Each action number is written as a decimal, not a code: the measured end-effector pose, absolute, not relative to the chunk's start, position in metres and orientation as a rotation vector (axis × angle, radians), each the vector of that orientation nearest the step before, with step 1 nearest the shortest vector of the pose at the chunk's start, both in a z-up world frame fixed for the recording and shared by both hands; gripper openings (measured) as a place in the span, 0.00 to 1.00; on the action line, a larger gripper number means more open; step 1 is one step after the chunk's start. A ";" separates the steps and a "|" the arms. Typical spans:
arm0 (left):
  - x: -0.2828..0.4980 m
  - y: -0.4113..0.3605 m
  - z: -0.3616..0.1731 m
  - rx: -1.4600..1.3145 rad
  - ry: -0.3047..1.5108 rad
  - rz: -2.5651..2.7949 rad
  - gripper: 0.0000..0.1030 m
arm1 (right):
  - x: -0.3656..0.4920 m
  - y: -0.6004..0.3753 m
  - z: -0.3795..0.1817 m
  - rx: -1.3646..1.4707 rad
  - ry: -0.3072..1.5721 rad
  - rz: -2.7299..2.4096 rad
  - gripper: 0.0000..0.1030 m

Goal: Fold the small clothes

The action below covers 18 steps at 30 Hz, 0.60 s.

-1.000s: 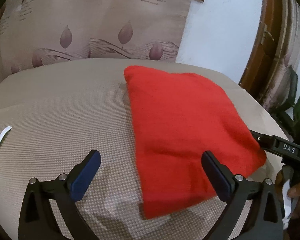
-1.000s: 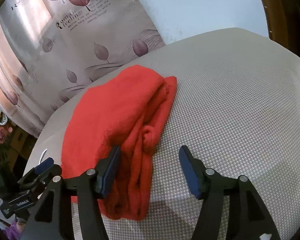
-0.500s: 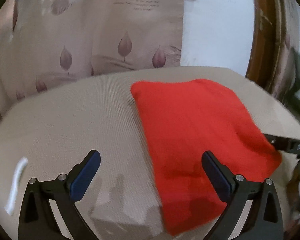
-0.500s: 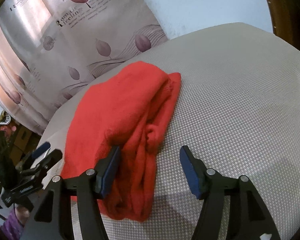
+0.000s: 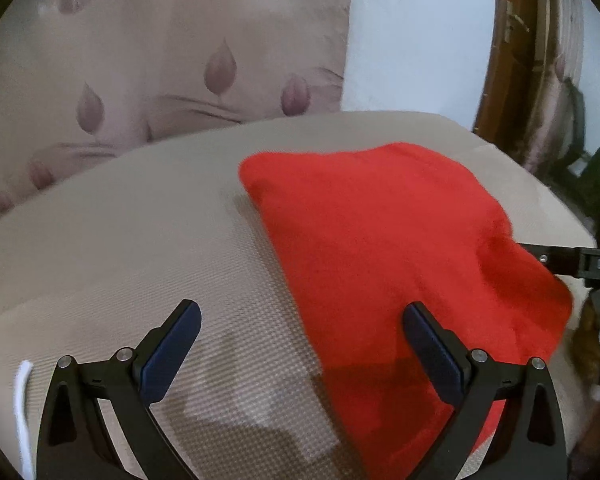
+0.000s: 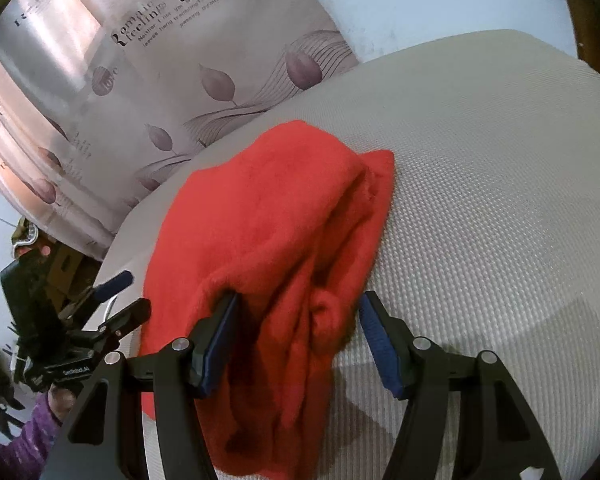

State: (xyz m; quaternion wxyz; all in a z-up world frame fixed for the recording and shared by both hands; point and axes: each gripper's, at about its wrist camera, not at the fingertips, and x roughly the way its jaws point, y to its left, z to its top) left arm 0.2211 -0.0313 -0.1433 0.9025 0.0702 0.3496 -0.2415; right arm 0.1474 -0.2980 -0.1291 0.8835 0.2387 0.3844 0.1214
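Note:
A folded red fleece garment point(image 5: 384, 248) lies on the beige textured table point(image 5: 148, 240). My left gripper point(image 5: 300, 344) is open above the garment's near left edge, holding nothing. In the right wrist view the garment point(image 6: 268, 232) shows its layered folded edge. My right gripper point(image 6: 296, 336) is open, its jaws standing on either side of that bunched edge; the left fingertip point(image 6: 220, 332) is tucked under a fold. The right gripper's finger point(image 5: 556, 260) shows at the garment's right side in the left wrist view. The left gripper point(image 6: 116, 300) shows at the far left of the right wrist view.
A leaf-print curtain point(image 5: 180, 60) hangs behind the table. A white wall point(image 5: 412, 40) and a brown wooden frame point(image 5: 508, 48) stand at the back right. A white strip point(image 5: 22, 392) lies on the table at the near left. The table's rounded edge point(image 6: 112, 248) falls away at left.
My left gripper has lifted and drawn back, so the garment sits lower and further right in its view. My right gripper has moved forward onto the garment's bunched edge, jaws still open.

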 end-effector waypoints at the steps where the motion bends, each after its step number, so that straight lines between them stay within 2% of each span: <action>1: 0.228 -0.028 -0.145 0.105 0.754 -0.538 0.98 | 0.150 -0.299 -0.129 0.498 0.803 0.257 0.58; 8: 0.259 -0.007 -0.159 -0.154 0.909 -0.734 0.97 | 0.161 -0.300 -0.131 0.501 0.821 0.312 0.58; 18: 0.284 -0.022 -0.162 -0.262 0.989 -0.903 0.97 | 0.170 -0.304 -0.135 0.523 0.830 0.392 0.58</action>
